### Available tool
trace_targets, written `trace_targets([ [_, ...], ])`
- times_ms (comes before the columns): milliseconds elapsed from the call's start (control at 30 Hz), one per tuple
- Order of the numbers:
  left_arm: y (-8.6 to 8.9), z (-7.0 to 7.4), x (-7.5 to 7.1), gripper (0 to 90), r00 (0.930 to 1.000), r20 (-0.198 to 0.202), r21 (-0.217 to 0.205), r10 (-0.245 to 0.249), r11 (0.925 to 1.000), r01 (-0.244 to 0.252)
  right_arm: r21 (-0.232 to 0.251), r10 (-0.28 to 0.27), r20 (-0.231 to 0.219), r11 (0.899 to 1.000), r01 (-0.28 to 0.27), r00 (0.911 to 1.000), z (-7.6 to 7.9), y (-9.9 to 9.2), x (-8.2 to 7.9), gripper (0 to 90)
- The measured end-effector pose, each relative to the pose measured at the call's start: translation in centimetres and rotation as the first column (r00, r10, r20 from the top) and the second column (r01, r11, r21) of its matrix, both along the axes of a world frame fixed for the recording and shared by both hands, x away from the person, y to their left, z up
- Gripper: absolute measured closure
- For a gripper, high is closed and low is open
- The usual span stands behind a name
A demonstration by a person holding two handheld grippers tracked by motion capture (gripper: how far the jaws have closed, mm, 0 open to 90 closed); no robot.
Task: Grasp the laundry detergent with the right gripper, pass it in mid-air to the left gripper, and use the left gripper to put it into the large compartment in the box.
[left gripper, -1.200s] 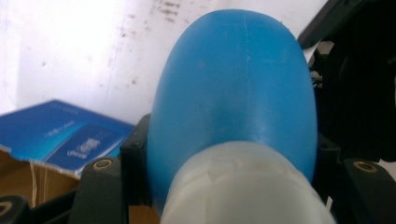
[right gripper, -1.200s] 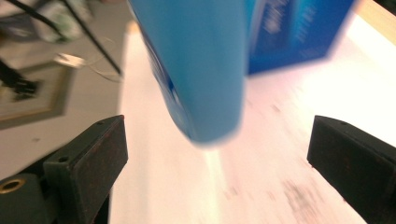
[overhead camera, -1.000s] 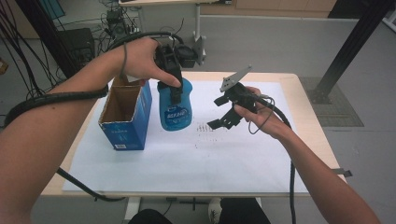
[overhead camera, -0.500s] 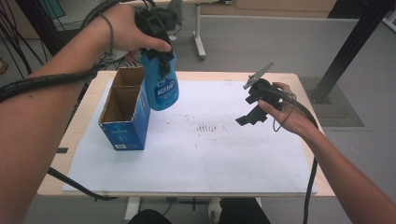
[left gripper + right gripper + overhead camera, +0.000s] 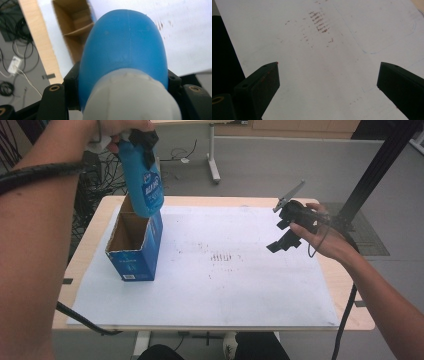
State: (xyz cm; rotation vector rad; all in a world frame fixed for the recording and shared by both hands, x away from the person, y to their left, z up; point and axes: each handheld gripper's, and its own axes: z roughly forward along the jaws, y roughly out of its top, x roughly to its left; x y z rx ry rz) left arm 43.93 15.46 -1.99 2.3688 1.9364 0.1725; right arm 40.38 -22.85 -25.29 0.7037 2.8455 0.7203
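Note:
A blue bottle (image 5: 145,182) with a white label hangs in the air above the far end of an open blue cardboard box (image 5: 134,251). My left gripper (image 5: 144,144) is shut on the bottle's upper part, near the top edge of the high view. In the left gripper view the bottle (image 5: 125,50) bulges between the black jaws, its white neck nearest the camera, and the box (image 5: 75,30) lies below. My right gripper (image 5: 283,239) hovers over the right side of the table, open, with nothing between its jaws. In the right gripper view that gripper (image 5: 328,82) looks down on the white sheet (image 5: 324,62).
A white sheet (image 5: 225,285) with small reddish marks (image 5: 222,256) covers most of the wooden table (image 5: 85,255). The box stands at its left side. Cables (image 5: 95,185) lie on the floor beyond the left edge, and a black post (image 5: 372,175) rises at the right.
My left gripper has lifted the bottle higher and carried it left, from beside the box to above its far end. My right gripper has drifted right, away from the middle of the sheet.

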Motion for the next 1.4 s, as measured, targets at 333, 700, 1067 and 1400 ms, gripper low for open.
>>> trace_targets([
  [333,3.0,2.8,0.2,37.6,0.9753,0.049,-0.035,0.216,0.9762,-0.214,-0.024,0.006,0.012,1.000,-0.005,0.9999,0.8,-0.6,-0.2,4.6],
  [700,5.4,3.4,0.3,37.7,0.9361,0.066,-0.041,0.345,0.9383,-0.343,-0.027,-0.001,0.010,1.000,0.001,0.9999,0.8,-1.2,-0.2,4.6],
  [1067,6.0,3.0,0.2,37.7,0.9275,0.077,-0.036,0.366,0.9307,-0.364,-0.037,-0.007,0.012,0.999,0.007,0.9999,0.5,-1.5,-0.3,4.6],
  [1400,5.9,2.4,0.2,37.6,0.9264,0.082,-0.037,0.367,0.9300,-0.366,-0.043,-0.002,0.012,0.999,0.003,0.9999,0.7,-1.4,-0.7,4.7],
])
